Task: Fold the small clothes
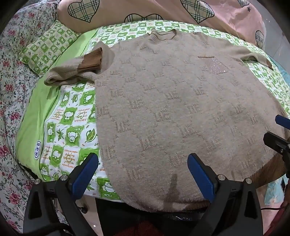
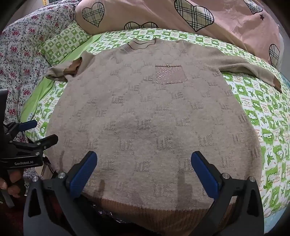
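Observation:
A beige knitted sweater [image 1: 172,101] [image 2: 145,118] lies flat, front up, on the green patterned bed cover, neck at the far side and brown ribbed hem [image 2: 154,205] nearest me. It has a sparkly chest pocket [image 2: 170,74]. Its left sleeve [image 1: 78,67] is folded back with the brown cuff on top; the right sleeve [image 2: 253,70] stretches out to the right. My left gripper [image 1: 143,174] hovers open over the hem's left corner, nothing between its blue pads. My right gripper [image 2: 144,172] hovers open above the hem's right part, also holding nothing.
A green patterned bed cover [image 2: 262,127] lies under the sweater. A matching small pillow [image 1: 49,49] sits at the far left, a pink quilt with checked hearts [image 2: 181,16] along the back, and a floral blanket [image 1: 10,90] on the left. A hand [image 2: 10,183] holds the left gripper.

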The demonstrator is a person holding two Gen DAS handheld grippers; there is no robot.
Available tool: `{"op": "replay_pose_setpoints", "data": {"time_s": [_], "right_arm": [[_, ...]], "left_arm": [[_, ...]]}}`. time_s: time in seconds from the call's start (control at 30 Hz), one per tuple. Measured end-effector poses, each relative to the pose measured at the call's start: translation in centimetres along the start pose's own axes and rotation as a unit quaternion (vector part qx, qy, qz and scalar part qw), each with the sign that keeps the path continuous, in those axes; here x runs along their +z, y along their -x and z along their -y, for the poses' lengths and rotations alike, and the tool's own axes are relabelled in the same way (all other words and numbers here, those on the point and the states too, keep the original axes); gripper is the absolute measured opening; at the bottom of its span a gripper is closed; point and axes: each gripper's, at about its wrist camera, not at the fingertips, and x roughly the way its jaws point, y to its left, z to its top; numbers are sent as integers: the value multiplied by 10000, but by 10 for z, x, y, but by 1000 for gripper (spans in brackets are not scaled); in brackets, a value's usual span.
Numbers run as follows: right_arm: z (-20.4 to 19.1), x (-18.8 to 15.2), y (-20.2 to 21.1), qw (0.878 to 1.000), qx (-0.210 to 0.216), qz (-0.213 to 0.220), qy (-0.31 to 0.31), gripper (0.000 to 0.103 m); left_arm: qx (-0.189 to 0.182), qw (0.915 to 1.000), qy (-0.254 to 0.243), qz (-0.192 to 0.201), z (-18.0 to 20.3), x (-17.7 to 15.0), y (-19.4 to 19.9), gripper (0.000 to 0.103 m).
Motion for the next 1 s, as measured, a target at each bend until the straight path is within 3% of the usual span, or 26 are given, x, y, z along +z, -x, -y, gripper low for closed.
{"op": "replay_pose_setpoints", "data": {"time_s": [0.73, 1.0], "right_arm": [[1, 3, 3, 10000, 51, 15, -33, 103], [3, 4, 3, 10000, 26, -9, -14, 103]], "left_arm": [[-60, 10000, -22, 26, 2, 1, 3, 99], [152, 9997, -178, 72, 4, 3, 1, 99]]}}
